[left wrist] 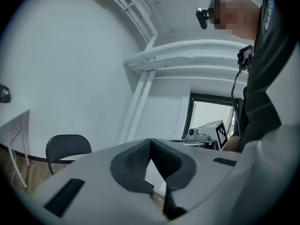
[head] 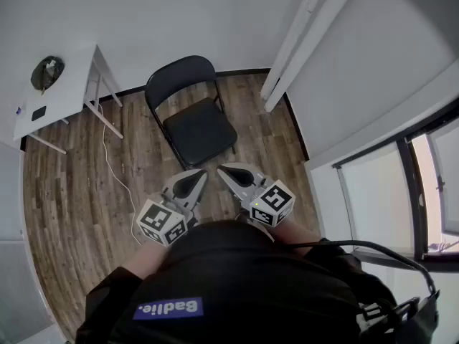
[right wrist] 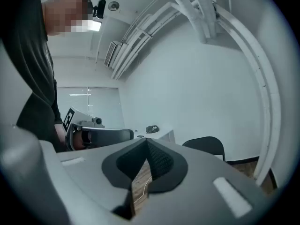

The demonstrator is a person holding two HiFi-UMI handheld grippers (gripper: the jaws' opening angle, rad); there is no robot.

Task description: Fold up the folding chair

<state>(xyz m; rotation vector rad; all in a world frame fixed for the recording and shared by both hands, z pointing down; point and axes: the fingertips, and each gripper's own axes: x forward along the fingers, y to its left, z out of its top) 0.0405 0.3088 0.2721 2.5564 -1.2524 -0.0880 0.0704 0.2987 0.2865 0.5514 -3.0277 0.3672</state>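
Note:
A black folding chair [head: 193, 117] stands unfolded on the wooden floor, its backrest toward the far wall. Its backrest [left wrist: 68, 148] shows at the lower left of the left gripper view, and the same backrest [right wrist: 205, 146] shows right of centre in the right gripper view. My left gripper [head: 204, 173] and right gripper [head: 219, 169] hang side by side just short of the seat's front edge, tips angled toward each other. Both are shut with nothing between the jaws, and neither touches the chair.
A white table [head: 61, 92] with a dark round object [head: 47, 72] stands at the far left. A white cable [head: 115, 170] trails over the floor beside it. White pipes [head: 301, 31] run along the right wall, beside a window [head: 423, 185].

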